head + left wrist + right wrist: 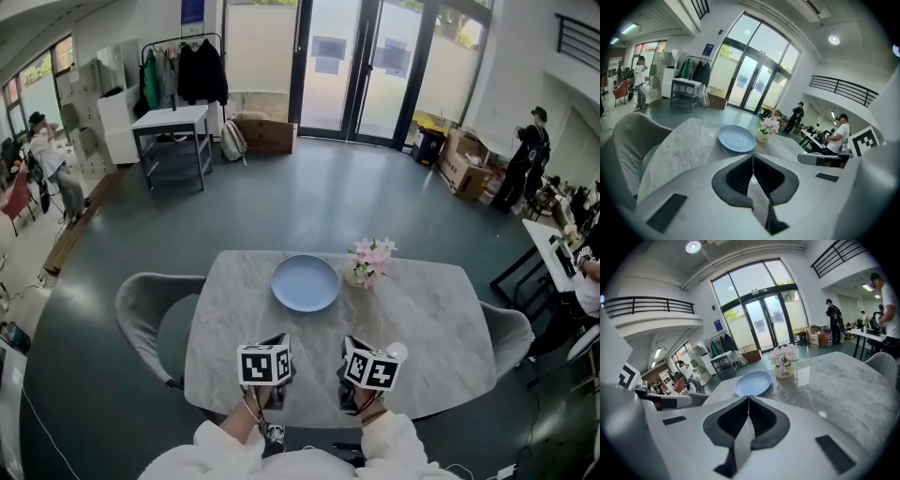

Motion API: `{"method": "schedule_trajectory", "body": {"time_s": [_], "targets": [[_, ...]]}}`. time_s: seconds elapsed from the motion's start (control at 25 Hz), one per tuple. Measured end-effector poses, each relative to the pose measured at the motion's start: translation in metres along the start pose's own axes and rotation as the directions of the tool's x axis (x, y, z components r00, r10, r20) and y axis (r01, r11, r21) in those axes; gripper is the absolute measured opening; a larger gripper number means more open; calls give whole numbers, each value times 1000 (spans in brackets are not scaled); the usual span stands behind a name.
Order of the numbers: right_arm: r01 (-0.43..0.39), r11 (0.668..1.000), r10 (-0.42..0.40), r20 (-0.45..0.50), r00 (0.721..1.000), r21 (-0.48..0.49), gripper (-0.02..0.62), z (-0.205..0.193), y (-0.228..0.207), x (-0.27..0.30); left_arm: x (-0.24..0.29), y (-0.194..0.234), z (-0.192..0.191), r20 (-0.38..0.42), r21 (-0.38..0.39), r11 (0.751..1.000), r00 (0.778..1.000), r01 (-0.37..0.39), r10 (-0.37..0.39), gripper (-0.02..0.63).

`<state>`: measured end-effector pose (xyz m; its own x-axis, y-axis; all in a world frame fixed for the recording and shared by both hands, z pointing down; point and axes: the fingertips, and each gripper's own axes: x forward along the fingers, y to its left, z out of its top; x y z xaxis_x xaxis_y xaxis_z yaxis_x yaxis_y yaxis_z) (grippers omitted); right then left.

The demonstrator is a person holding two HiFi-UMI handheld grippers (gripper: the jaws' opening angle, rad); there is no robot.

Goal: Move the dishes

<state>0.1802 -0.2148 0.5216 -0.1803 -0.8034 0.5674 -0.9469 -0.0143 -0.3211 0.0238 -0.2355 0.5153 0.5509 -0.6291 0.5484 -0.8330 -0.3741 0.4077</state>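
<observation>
Plate (pixel 305 283): one. Flower pot (pixel 360 274): one. Left tongs (pixel 752 156), right tongs (pixel 748 398): closed, seemingly empty.

Looking down from the head view, the marker cubes (pixel 263 366) cover the jaws of the left hand-held gripper (pixel 277 339) and the right hand-held gripper (pixel 351 343). The bottom edge cuts off the white sleeves (pixel 403 448). The worktop (pixel 431 309) hides part of each chair (pixel 150 305). The lettering on the flower pot (pixel 356 276) is too small to read.
</observation>
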Motion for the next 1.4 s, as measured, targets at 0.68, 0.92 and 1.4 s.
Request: {"method": "schedule_trajectory", "body": {"time_s": [0.68,0.92,1.4], "targets": [[-119,993,120,-36,992,28,61,-35,-11,-48,-25,-46,-50,4,-11,997,997,-82,82,11],[-116,993,116,-25,993,-9,58,-33,-12,-51,-27,-48,-47,21,-10,996,996,-86,86,11],[-127,992,126,-20,992,-12,57,-32,-3,-46,-25,-42,-47,16,-16,997,997,-82,82,11]]}}
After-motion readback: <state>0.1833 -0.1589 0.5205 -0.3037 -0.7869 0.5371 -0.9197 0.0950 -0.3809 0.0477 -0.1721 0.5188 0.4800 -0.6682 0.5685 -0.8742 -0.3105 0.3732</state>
